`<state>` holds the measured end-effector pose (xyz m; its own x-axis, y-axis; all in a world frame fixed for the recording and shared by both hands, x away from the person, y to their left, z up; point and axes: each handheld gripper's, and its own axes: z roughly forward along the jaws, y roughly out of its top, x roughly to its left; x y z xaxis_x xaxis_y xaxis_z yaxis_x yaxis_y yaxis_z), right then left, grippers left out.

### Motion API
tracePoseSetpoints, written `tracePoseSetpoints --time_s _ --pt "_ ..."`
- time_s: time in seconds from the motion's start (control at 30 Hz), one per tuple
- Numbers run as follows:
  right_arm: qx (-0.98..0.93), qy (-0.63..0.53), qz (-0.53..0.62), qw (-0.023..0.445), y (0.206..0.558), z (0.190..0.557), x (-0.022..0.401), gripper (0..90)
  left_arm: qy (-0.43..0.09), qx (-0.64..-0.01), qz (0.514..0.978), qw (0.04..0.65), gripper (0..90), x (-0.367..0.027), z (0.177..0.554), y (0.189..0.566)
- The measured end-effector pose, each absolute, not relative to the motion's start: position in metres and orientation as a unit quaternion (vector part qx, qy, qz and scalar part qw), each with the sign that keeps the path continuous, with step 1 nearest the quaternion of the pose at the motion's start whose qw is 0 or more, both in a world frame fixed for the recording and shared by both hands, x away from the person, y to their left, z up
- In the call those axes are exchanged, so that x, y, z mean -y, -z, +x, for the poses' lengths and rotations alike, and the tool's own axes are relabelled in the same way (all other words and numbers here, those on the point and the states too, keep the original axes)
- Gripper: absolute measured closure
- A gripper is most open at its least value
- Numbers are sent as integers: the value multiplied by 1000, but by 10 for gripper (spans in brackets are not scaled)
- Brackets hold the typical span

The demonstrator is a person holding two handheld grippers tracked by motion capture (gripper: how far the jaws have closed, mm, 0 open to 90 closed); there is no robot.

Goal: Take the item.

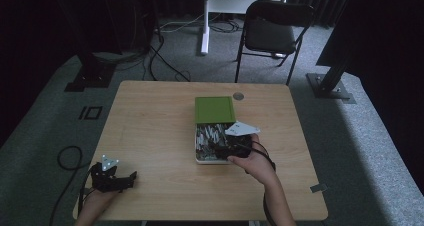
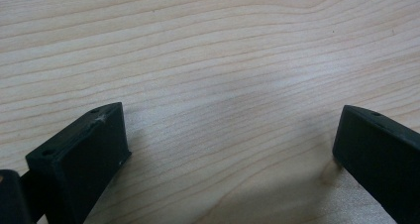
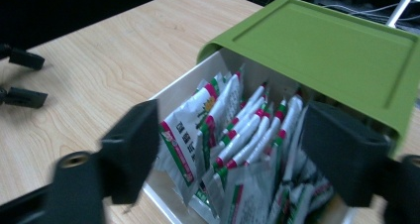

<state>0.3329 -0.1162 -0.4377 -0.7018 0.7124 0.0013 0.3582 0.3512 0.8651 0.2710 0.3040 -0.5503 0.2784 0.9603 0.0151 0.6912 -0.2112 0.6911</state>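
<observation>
A white box (image 1: 196,147) stands mid-table with its green lid (image 1: 214,109) slid back over the far half. Several red, green and white sachets (image 3: 237,135) stand packed in the uncovered part. My right gripper (image 3: 233,149) hovers just over those sachets, its jaws apart on either side of the packets and pressing on none of them. In the high view the right gripper (image 1: 222,148) sits above the box's near end. My left gripper (image 1: 131,178) rests at the table's near left corner. Its jaws (image 2: 233,140) stand wide open over bare wood.
A round grommet (image 1: 238,96) lies in the tabletop just behind the lid. Beyond the table stand a black folding chair (image 1: 272,31) and a white stand leg (image 1: 205,21), with cables on the grey carpet. Bare wood spreads left of the box.
</observation>
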Motion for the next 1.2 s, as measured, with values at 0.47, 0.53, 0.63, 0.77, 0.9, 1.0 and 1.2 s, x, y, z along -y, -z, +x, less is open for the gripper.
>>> tracePoseSetpoints --time_s 0.47,0.53,0.63,0.77,0.9,1.0,1.2 --pt "-801 -448 366 155 450 348 92 716 -229 -556 743 294 13 -304 271 550" --pt "-802 -442 371 155 452 349 89 739 -229 -556 743 294 13 -304 271 550" --pt "-808 -426 376 157 456 351 83 746 -229 -556 743 294 13 -304 271 550" --pt "-808 -417 383 162 457 352 78 747 -229 -556 743 294 13 -304 271 550" --pt "-811 -397 388 184 459 352 72 749 -229 -556 743 294 13 -304 271 550" --pt "-810 -392 393 190 463 352 69 784 -229 -556 743 295 13 -304 271 550" --pt "-810 -380 397 205 468 354 67 855 -229 -555 744 294 13 -304 271 550"
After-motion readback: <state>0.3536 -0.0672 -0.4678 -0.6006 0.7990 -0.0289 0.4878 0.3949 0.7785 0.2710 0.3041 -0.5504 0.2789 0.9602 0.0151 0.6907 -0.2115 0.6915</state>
